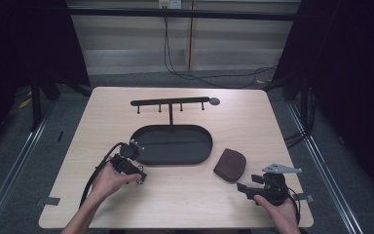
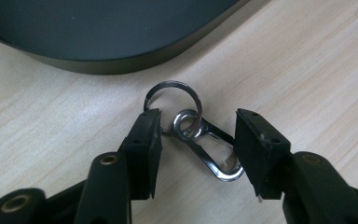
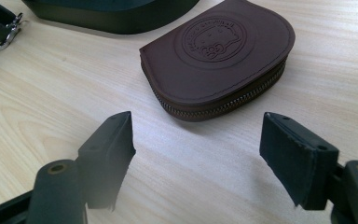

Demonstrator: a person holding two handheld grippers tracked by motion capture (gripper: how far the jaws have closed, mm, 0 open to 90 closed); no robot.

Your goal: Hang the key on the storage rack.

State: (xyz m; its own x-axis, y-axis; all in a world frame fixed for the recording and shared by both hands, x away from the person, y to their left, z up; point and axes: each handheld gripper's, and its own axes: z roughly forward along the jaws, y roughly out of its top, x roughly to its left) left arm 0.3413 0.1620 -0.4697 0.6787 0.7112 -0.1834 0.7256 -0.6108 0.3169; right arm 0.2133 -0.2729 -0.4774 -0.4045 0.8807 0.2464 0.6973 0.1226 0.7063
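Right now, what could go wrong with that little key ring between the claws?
The key ring and its clip lie flat on the table, so the open left claw may slip off the thin metal. The ring is also close to the black tray, and a nudge might push it against the rim.

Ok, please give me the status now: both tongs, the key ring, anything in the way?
Left tongs open, straddling key ring with clip on table. Right tongs open, facing brown zip pouch, not touching. Black tray beside ring, nothing blocking.
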